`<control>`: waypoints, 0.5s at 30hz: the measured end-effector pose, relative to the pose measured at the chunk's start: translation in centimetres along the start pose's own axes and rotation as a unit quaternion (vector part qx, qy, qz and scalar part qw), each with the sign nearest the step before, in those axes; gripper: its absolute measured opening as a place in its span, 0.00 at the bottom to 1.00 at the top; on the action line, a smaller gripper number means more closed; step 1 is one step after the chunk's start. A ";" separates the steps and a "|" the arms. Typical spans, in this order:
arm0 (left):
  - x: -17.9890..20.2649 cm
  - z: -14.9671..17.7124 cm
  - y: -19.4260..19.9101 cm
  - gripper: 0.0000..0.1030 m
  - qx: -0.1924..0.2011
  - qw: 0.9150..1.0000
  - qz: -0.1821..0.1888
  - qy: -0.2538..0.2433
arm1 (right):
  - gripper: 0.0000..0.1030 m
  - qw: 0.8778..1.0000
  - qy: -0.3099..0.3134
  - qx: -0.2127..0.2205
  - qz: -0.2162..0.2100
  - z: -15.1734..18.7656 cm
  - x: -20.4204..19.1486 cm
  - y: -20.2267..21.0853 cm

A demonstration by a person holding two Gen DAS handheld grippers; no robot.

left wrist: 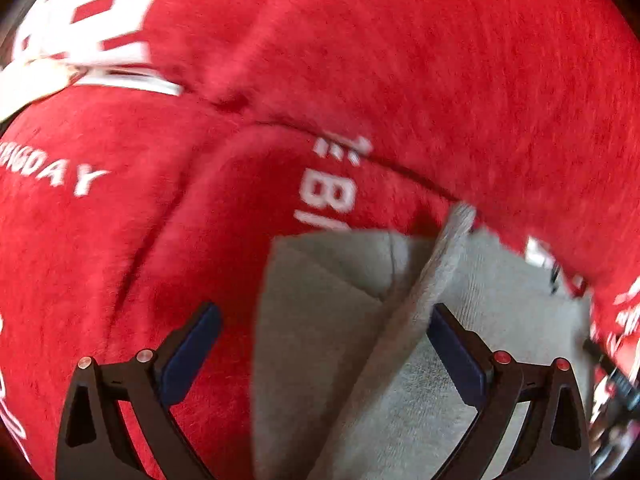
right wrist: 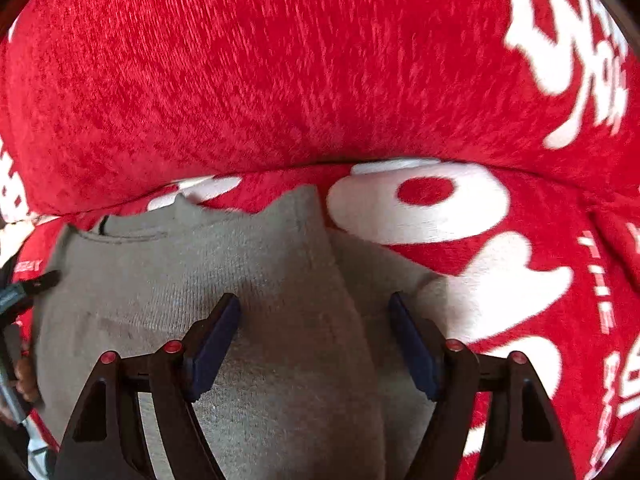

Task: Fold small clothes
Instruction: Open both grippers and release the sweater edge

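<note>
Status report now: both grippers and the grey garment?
Left gripper open, right gripper open, both over grey garment. Garment on red blanket, partly folded. Nothing in the way.

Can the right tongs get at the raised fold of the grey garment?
Probably yes: the right tongs stand open, straddling the raised fold of the grey garment, with nothing between.

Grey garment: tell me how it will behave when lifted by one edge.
The grey garment looks like soft knit, already creased and folded over itself, so it will probably droop limply. On the fuzzy red blanket it will likely drag, not slide.
</note>
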State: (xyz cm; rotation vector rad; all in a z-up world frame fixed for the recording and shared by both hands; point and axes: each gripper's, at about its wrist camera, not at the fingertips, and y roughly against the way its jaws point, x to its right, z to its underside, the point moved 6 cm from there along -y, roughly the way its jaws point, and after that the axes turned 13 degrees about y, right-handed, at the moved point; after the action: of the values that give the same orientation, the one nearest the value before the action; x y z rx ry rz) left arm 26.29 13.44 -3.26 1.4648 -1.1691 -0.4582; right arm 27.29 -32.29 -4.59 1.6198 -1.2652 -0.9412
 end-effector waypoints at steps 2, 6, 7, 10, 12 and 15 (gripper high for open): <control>0.5 -0.3 1.8 0.99 0.026 1.000 0.008 -0.007 | 0.76 0.999 0.021 0.028 0.013 -0.8 -1.0 1.6; 6.3 1.8 4.1 0.99 0.040 0.994 0.051 -0.085 | 0.76 0.997 0.067 0.044 0.004 -2.7 -4.9 2.4; 8.4 2.9 4.0 0.99 0.040 0.990 0.059 -0.123 | 0.76 0.996 0.081 0.041 -0.003 -3.1 -6.1 2.1; 12.3 4.2 1.3 1.00 0.032 0.980 0.043 -0.192 | 0.76 0.995 0.102 0.013 -0.004 -3.3 -7.7 -0.1; 11.8 3.5 -2.6 1.00 0.014 0.982 -0.009 -0.186 | 0.76 0.996 0.091 -0.017 0.017 -2.8 -6.7 -2.0; 7.6 1.4 -5.5 0.99 -0.014 0.995 -0.030 -0.095 | 0.76 0.998 0.051 -0.012 0.021 -2.6 -3.9 -2.3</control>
State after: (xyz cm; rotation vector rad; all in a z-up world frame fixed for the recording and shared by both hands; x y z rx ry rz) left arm 30.58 5.48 -6.16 1.4592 -1.2652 -0.6651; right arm 29.61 -27.74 -5.59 1.5962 -1.2086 -0.8351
